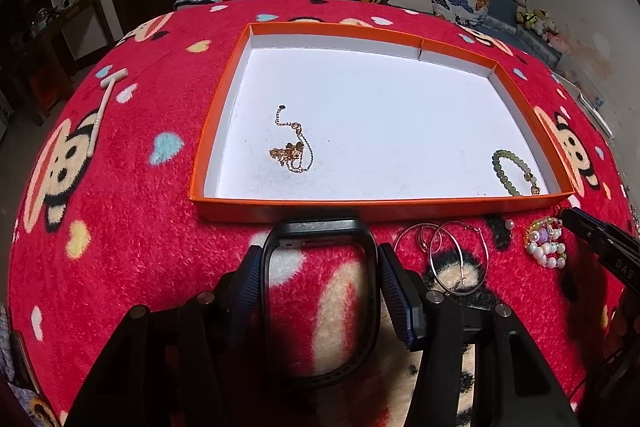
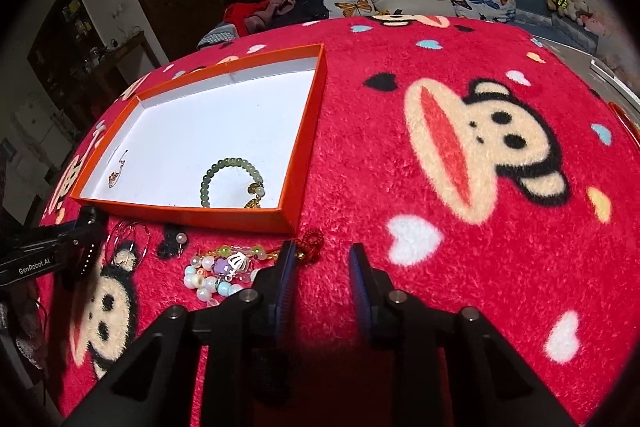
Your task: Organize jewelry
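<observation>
Both grippers are matte black with silver screws and ribbed blue pads; white "GenRobot.AI" lettering marks one side.

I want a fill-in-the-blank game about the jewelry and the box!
1. The left gripper holds a black ____ between its fingers.
2. The green bead bracelet lies ____ the orange box.
3. The big hoop earrings lie on the red ____, outside the box.
4. The right gripper holds ____ between its fingers.

Missing words: watch; inside; blanket; nothing
</observation>
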Demonstrator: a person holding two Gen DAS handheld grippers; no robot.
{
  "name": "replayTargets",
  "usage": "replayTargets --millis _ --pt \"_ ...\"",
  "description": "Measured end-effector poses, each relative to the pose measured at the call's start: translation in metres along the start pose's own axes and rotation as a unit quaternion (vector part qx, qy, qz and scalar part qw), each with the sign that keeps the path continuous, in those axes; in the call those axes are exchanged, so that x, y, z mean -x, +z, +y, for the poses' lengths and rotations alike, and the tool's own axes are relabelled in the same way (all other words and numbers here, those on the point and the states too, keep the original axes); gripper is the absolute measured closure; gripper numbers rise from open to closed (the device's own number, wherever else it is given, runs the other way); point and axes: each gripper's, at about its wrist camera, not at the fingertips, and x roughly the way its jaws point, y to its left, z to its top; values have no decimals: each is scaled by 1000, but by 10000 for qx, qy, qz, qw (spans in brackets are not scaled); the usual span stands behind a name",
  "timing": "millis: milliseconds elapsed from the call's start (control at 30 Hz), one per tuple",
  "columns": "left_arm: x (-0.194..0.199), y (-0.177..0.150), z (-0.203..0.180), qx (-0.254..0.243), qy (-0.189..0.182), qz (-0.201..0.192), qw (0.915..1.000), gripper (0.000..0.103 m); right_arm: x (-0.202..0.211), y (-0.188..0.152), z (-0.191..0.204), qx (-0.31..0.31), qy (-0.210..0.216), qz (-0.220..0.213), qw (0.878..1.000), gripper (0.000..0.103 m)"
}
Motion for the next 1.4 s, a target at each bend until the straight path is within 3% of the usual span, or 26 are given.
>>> replayTargets --millis 633,767,967,1067,1400 --pt "1 -2 2 -21 3 5 10000 43 17 -18 20 271 293 57 9992 74" --pt "1 -2 2 -23 3 7 10000 43 11 -16 24 393 275 84 9988 83" --pt "1 -3 2 -47 13 -3 10000 43 4 -17 32 619 263 160 9976 84" --pt "1 -4 2 -58 4 -6 10000 43 4 -20 36 737 255 159 9968 91" --pt "19 -7 8 -41 -46 -114 9999 44 40 -18 50 982 186 -380 9943 91"
